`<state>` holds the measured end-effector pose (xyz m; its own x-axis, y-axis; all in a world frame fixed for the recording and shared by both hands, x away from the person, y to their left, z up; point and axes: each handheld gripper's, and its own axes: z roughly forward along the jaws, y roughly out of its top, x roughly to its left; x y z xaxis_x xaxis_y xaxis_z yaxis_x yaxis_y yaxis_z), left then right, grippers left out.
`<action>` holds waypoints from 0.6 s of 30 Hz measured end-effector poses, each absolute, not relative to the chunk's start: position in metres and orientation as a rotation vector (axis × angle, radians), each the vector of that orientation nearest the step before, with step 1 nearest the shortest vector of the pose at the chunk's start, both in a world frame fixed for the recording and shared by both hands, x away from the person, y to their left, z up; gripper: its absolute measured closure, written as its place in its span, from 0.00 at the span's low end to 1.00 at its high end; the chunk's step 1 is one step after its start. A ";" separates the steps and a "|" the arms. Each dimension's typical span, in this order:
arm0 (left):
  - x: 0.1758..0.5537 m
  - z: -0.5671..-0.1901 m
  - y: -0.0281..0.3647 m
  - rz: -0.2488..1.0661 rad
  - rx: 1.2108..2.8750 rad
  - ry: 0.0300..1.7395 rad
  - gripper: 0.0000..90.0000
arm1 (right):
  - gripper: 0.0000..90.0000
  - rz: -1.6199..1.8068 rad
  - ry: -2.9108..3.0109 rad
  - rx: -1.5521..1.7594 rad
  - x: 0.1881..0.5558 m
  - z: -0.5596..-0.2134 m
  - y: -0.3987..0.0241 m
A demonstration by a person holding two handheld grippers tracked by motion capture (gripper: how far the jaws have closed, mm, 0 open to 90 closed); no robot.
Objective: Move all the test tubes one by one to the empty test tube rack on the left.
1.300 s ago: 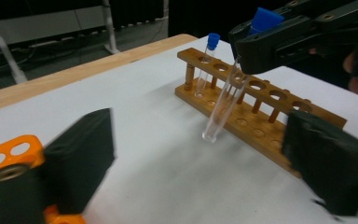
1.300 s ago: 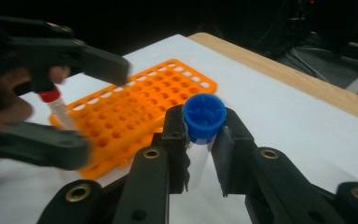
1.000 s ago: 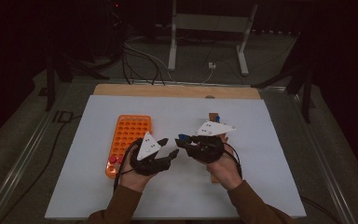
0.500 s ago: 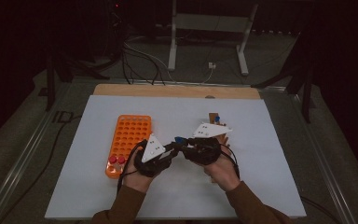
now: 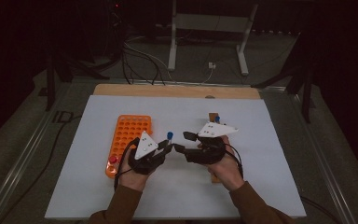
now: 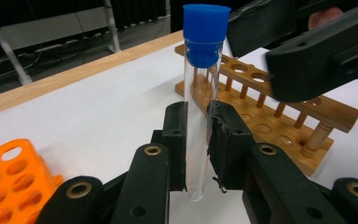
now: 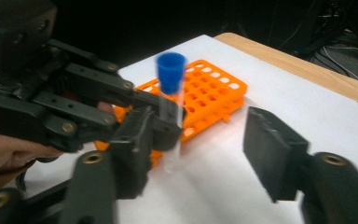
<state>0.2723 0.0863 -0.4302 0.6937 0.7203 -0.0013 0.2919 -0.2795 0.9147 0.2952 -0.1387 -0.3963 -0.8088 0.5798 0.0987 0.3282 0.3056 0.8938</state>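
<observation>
High view is dim: the clear glass test tube with blue cap (image 5: 169, 136) reads as little more than its cap between the hands, and the light wooden tube rack (image 5: 213, 117) sits mostly hidden behind the right claw (image 5: 183, 142). Left claw (image 6: 198, 130) is clamped on the tube's lower half, tube upright above the white counter (image 5: 270, 140), near the orange plastic tube rack (image 5: 129, 135). Versus a second ago the left claw has closed onto the tube, and the right claw's jaws have just been opening, now clear of it, probably a handover.

text: none readable | labels: none | numbers: none | signs: none
</observation>
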 end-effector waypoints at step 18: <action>0.272 -0.417 0.128 0.563 1.776 0.866 0.87 | 0.17 1.424 2.214 0.974 0.300 -0.412 -0.180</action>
<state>0.2720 0.1280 -0.4173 0.6295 0.7765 -0.0262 0.2913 -0.2046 0.9345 0.3003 -0.1802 -0.4120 -0.7102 0.6991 0.0832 0.3655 0.2651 0.8922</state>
